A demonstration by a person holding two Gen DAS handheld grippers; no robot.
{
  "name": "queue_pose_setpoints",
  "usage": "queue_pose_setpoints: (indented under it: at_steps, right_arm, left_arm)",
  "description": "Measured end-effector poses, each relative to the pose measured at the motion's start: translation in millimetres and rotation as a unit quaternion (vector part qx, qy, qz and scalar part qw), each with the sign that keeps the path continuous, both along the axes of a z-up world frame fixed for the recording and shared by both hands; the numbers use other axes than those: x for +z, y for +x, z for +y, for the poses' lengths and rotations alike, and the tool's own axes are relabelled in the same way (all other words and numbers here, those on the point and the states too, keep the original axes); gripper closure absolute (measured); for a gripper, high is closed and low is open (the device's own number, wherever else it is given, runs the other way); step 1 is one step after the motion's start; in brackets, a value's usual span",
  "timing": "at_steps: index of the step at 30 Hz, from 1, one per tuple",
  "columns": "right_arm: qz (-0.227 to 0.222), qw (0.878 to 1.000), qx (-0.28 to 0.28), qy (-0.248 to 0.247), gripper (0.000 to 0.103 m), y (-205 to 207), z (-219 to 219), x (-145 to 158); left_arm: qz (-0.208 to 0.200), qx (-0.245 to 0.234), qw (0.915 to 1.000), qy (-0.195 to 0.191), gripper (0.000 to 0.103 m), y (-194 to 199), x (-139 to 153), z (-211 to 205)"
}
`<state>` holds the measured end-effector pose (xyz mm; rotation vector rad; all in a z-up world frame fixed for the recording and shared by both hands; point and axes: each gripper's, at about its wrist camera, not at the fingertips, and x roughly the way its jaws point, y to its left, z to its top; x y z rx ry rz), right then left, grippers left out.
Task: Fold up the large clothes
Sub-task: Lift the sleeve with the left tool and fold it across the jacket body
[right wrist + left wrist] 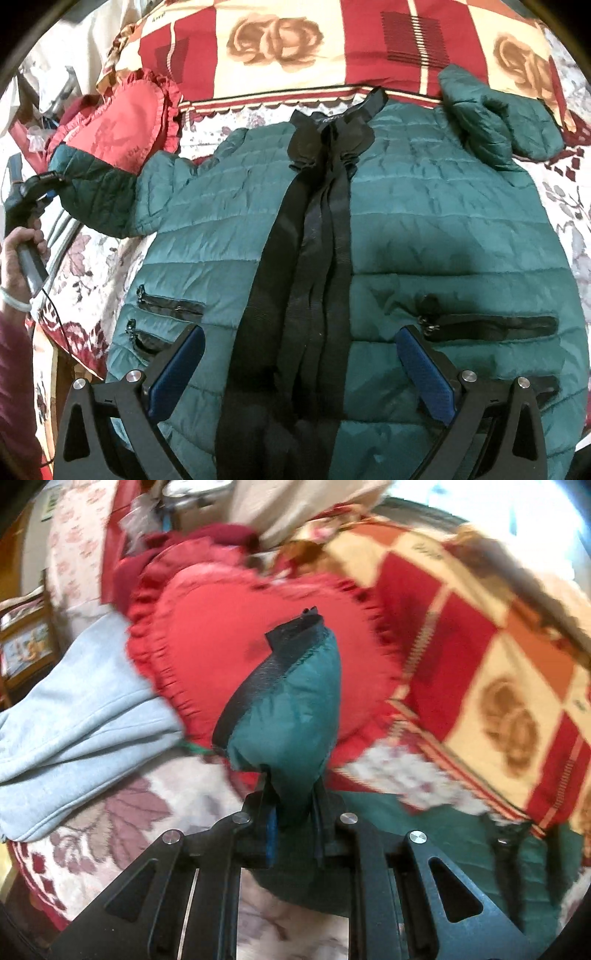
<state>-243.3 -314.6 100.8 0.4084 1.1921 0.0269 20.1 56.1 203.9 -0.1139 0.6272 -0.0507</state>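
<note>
Right fingers (301, 373) spread over jacket (424, 229); left fingers (293, 812) pinch sleeve cuff (291, 686).

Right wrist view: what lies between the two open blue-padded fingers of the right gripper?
In the right wrist view, the black zipper band of the green quilted jacket lies between the fingers of the right gripper.

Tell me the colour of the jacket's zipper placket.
Black, running down the middle of the teal green puffer jacket; the zipper placket shows best in the right wrist view.
</note>
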Motion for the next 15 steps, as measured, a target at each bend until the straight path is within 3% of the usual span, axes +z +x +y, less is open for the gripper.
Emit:
queue_pose_setpoints:
  at_steps: [6,15]
  right_arm:
    - [-0.011,1.000,-0.017,0.003,0.000,-10.1,-12.5,10.3]
    - [-0.026,0.999,-0.043,0.006,0.000,-23.1,-30.9,20.9]
  left_arm:
    - [-0.013,-0.083,0.9964,-0.012,0.089,-29.8,24.0,-69.2]
    - [-0.012,-0.192,0.9810,-0.027,0.089,-75.6,37.6,-177.1]
